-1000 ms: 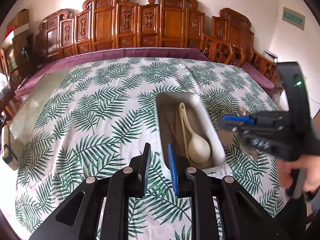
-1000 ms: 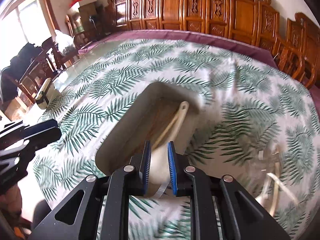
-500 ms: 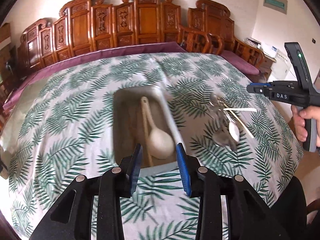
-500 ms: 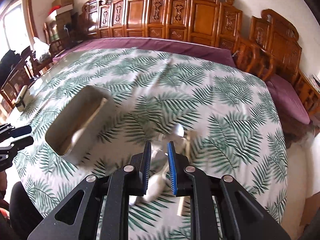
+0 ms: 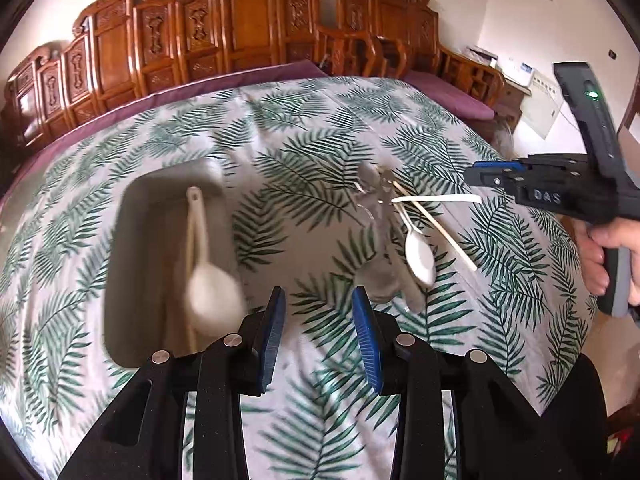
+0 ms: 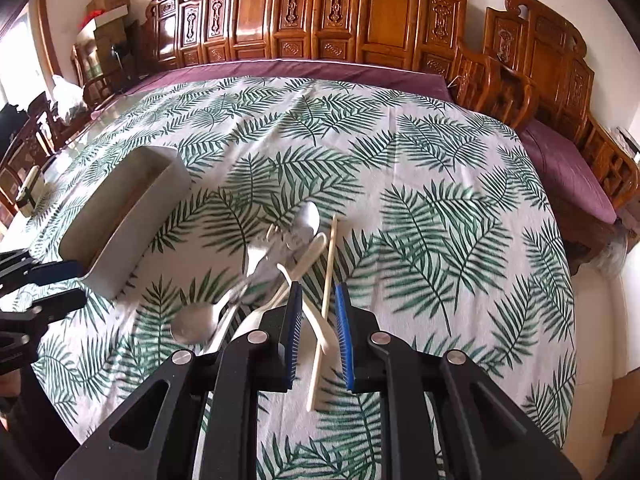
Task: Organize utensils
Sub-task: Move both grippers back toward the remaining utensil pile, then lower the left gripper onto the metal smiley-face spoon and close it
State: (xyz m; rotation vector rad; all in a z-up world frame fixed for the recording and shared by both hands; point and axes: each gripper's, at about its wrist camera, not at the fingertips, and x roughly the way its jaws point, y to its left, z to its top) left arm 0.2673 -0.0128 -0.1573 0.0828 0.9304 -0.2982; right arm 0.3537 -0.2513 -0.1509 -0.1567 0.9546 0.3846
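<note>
A long table under a white cloth printed with green palm fronds (image 6: pixel 440 208) carries everything here. Toward its left side lies a rectangular grey tray with rounded corners (image 5: pixel 132 240); inside it rest a cream-white plastic ladle-like spoon (image 5: pixel 208 280), its bowl toward the camera and blurred, and a pale wooden chopstick (image 5: pixel 191 248) just beside the handle. To the right of the tray, apart from it, sits a loose heap of utensils: a white plastic spoon (image 5: pixel 418 256), a pale wooden chopstick (image 6: pixel 328 276) lying lengthwise, and several shiny metal spoons (image 6: pixel 192 322) crossed over one another, their exact number hard to tell in the blur. The left gripper (image 5: pixel 318 340) hangs over bare cloth between the tray and the heap, its blue-padded jaws partly apart after widening in the last moment, with nothing between them. The right gripper (image 6: pixel 318 334), held by a person's hand (image 5: pixel 600 256) at the table's right edge, points down at the near end of the heap; its blue pads stand a narrow gap apart, and the chopstick and a white handle show in that gap, but they lie on the cloth beneath and the pads do not press them. Carved reddish wooden chairs (image 6: pixel 400 24) line the far side of the table.
</note>
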